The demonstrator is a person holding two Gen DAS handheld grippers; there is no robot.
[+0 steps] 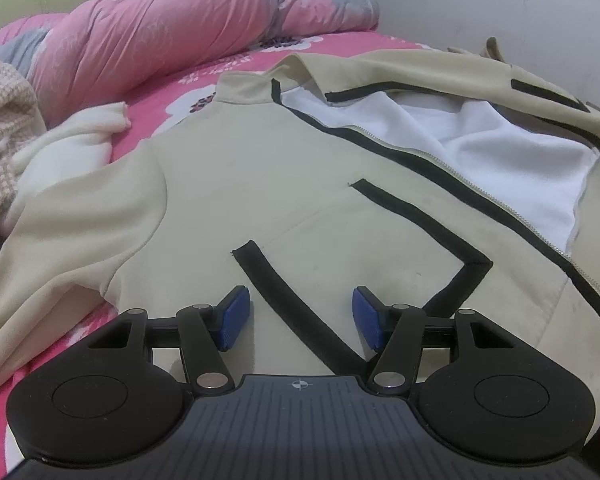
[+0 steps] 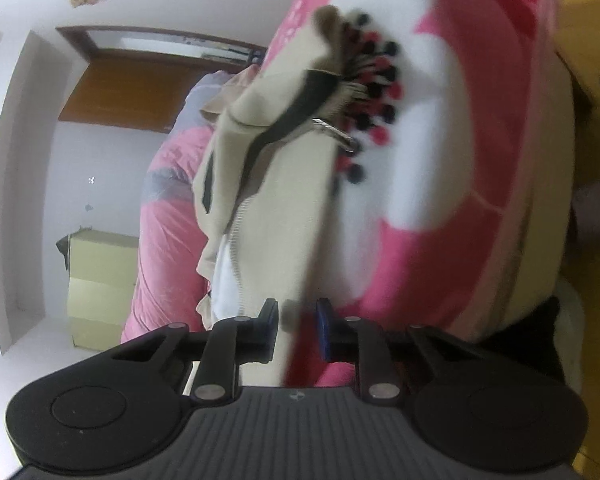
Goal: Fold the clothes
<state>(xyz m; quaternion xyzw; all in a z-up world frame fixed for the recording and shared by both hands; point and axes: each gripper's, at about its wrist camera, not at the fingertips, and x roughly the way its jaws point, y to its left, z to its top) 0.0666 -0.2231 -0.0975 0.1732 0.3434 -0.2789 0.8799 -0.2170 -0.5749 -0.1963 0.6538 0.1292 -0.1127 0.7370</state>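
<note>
A beige zip-up jacket (image 1: 260,184) with black trim and a white lining lies spread on the pink flowered bedsheet (image 1: 172,92), its zipper undone and one front panel thrown back. My left gripper (image 1: 300,317) hovers low over the jacket's pocket trim, open, with nothing pinched between its blue pads. In the blurred, rolled right wrist view, the jacket's (image 2: 284,184) hem edge runs in between the fingers of my right gripper (image 2: 297,322). The jaws stand narrow, and a strip of pink sheet still shows between the cloth and the right pad.
A rolled pink and grey quilt (image 1: 172,28) lies at the head of the bed. A cream garment (image 1: 72,148) and a checked one (image 1: 0,128) sit at the left. The white wall (image 1: 520,8) borders the bed. A pale cabinet (image 2: 100,280) and a wooden door (image 2: 132,92) stand beyond.
</note>
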